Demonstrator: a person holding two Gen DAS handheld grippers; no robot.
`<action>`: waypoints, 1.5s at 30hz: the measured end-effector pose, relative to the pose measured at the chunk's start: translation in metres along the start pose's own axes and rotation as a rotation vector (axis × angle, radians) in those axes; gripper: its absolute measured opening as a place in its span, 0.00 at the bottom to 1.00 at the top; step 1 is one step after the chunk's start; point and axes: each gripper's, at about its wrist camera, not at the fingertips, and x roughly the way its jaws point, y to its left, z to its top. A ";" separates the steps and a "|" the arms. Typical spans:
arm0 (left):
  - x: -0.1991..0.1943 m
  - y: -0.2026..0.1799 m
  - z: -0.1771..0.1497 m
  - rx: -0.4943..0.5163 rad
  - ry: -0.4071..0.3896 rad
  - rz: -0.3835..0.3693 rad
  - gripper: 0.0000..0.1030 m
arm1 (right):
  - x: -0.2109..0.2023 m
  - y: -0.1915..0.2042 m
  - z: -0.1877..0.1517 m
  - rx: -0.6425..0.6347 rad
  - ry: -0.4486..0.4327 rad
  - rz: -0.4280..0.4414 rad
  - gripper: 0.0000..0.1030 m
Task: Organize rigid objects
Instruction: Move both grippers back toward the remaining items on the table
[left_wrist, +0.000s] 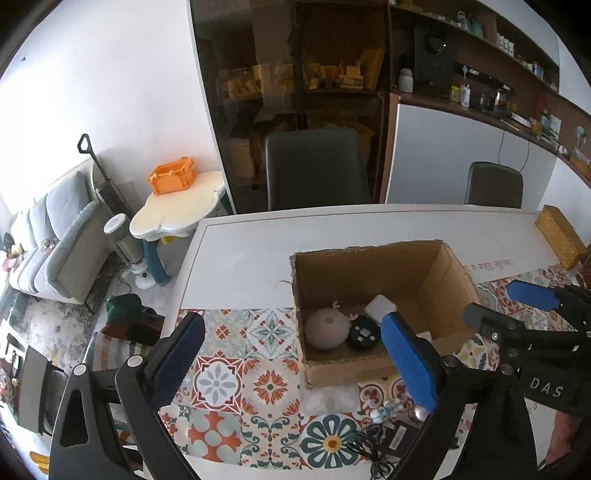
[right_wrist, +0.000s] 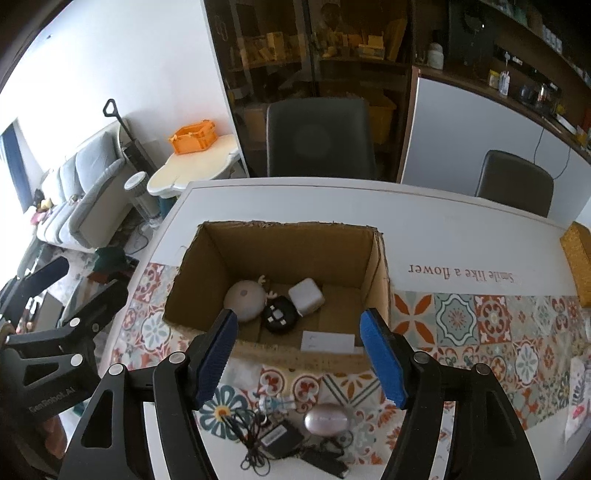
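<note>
Your right gripper (right_wrist: 301, 363) hangs open and empty over the cardboard box's (right_wrist: 280, 247) near edge, white cube (right_wrist: 306, 296) inside.

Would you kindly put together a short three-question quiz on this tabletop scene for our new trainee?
1. True or false: the cardboard box is empty.
2. Which item lies outside the box, near the grippers? A) white cube B) silver egg-shaped object C) round beige toy
3. Fill in: both the left gripper and the right gripper hold ____.

Key
1. False: it holds the beige toy, the white cube and a black round device.
2. B
3. Nothing; both stand open.
</note>
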 end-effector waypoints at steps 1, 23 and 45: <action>-0.003 0.000 -0.002 -0.001 -0.003 0.000 0.97 | -0.003 0.001 -0.003 -0.005 -0.005 -0.001 0.68; -0.034 -0.024 -0.075 0.010 0.049 -0.039 0.99 | -0.031 -0.011 -0.095 0.031 0.019 0.014 0.70; -0.006 -0.038 -0.147 -0.047 0.260 -0.070 0.99 | 0.002 -0.016 -0.149 -0.013 0.167 0.058 0.69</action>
